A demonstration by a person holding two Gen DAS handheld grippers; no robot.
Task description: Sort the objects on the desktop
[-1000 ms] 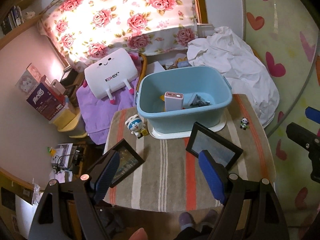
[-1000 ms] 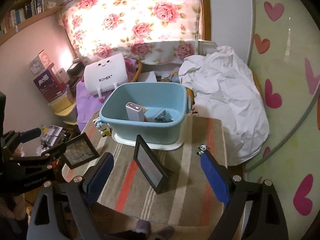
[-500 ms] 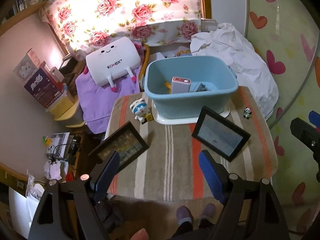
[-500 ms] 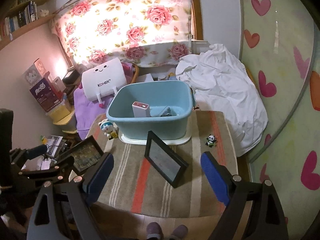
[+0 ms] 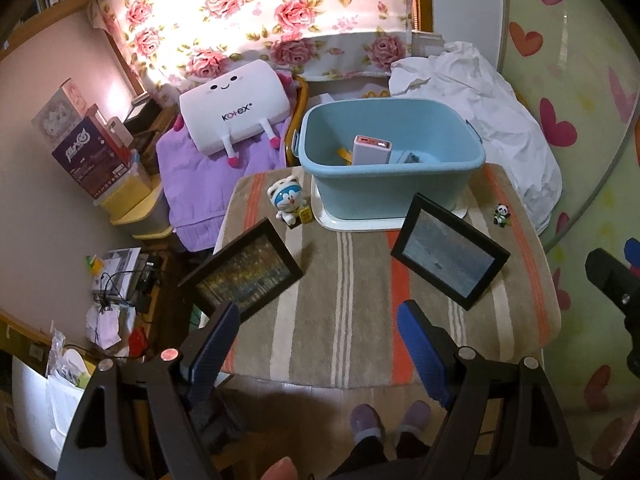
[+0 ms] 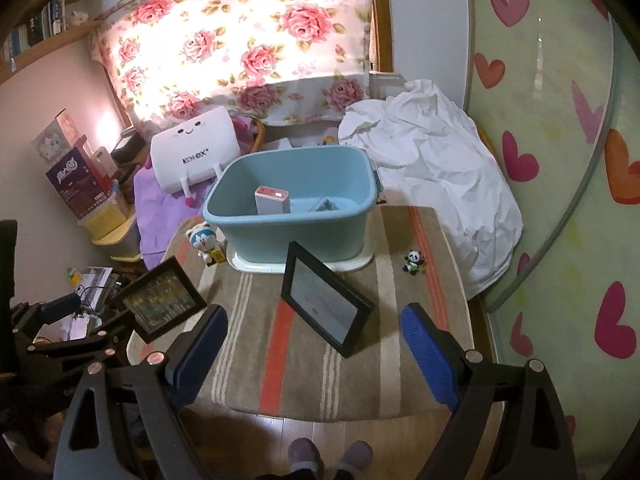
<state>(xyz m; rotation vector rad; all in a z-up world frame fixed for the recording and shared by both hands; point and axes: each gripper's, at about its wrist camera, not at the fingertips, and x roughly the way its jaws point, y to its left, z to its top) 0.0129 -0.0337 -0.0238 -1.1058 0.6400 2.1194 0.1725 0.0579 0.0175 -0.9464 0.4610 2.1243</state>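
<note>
A light blue tub (image 5: 390,184) (image 6: 292,236) stands at the back of a striped table mat (image 5: 348,308) (image 6: 304,356), with a power bank (image 5: 370,150) (image 6: 272,200) leaning inside it. In front stand two black picture frames, one at the left (image 5: 246,274) (image 6: 160,304) and one at the right (image 5: 450,254) (image 6: 326,306). A blue cat figurine (image 5: 290,200) (image 6: 204,242) sits left of the tub, a tiny panda (image 5: 501,214) (image 6: 414,261) to its right. My left gripper (image 5: 316,344) and right gripper (image 6: 312,352) hover open and empty above the mat's near edge.
The tub rests on a white tray (image 5: 352,222). Behind the table lie a white smiling cushion (image 5: 236,108) on purple cloth and a crumpled white sheet (image 6: 432,176). Boxes and clutter fill the left side (image 5: 92,160). A person's slippered feet (image 6: 328,454) show below.
Both grippers have drawn back from the table, so the tub, frames and figurines sit farther away in both views. Jaws stay equally wide.
</note>
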